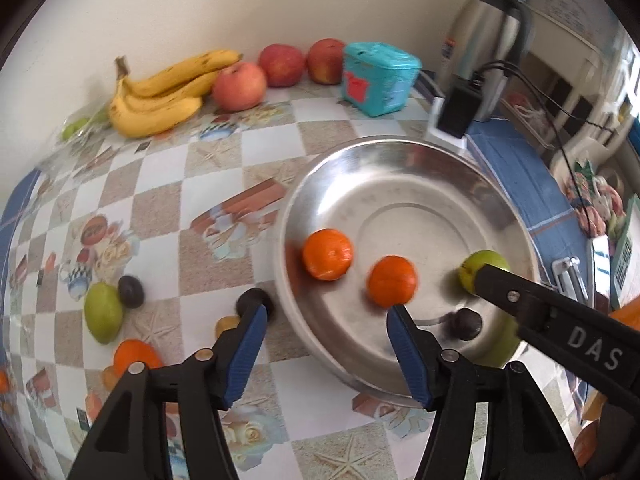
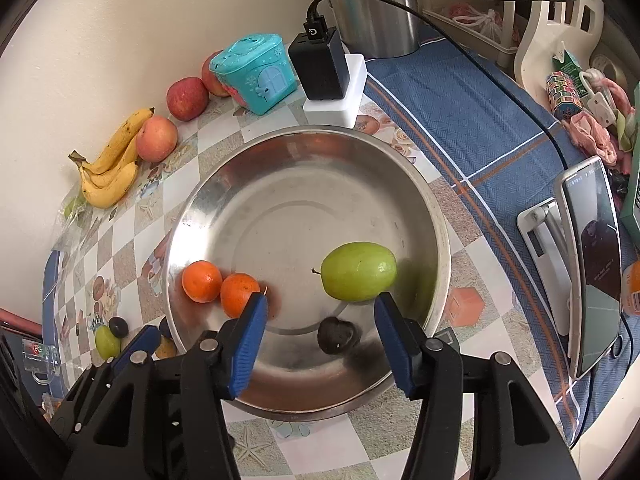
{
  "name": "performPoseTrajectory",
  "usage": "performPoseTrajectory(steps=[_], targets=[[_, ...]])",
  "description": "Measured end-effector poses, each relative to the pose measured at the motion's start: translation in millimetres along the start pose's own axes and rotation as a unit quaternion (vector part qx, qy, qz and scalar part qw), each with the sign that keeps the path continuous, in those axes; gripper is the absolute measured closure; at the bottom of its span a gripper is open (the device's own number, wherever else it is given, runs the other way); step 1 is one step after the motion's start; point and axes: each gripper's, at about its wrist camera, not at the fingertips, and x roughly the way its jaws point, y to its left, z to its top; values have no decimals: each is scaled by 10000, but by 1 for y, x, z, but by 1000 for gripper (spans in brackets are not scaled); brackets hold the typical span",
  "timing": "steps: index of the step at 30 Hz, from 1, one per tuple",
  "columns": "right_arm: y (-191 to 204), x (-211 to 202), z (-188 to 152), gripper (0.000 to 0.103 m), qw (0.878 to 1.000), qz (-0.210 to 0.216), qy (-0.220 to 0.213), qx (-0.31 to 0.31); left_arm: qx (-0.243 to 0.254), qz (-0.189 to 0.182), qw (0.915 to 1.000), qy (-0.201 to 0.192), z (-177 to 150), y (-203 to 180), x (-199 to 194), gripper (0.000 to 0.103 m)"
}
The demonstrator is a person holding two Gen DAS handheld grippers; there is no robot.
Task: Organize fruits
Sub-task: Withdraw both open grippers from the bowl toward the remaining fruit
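Four fruits sit in the steel bowl (image 2: 434,208) right now: two glossy tangerines (image 2: 202,281) touching at the left, a smooth green fruit (image 2: 359,271) with a tiny stem at the right, and a dark plum (image 2: 335,335) near the front. Both the right gripper (image 2: 318,306) and left gripper (image 1: 325,316) have their jaws apart, holding nothing. Only the left wrist view shows the loose green fruit (image 1: 102,312), plums (image 1: 131,291) and tangerine (image 1: 134,354) still on the checkered tablecloth (image 1: 160,208); the right one catches a phone (image 2: 594,264) on a stand.
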Motion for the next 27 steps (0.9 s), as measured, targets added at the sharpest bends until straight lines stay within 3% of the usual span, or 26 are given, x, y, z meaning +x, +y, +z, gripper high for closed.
performPoseTrajectory(steps=[7, 15, 27], targets=[[-2, 4, 0, 43, 10000, -55, 60, 46, -1070, 199, 9937, 256, 1, 51, -1, 34], [10, 3, -3, 43, 9999, -43, 57, -144, -2023, 544, 9778, 71, 0, 111, -24, 26], [59, -12, -14, 43, 9965, 181, -125, -804, -2586, 899, 9612, -335, -7, 163, -61, 21]])
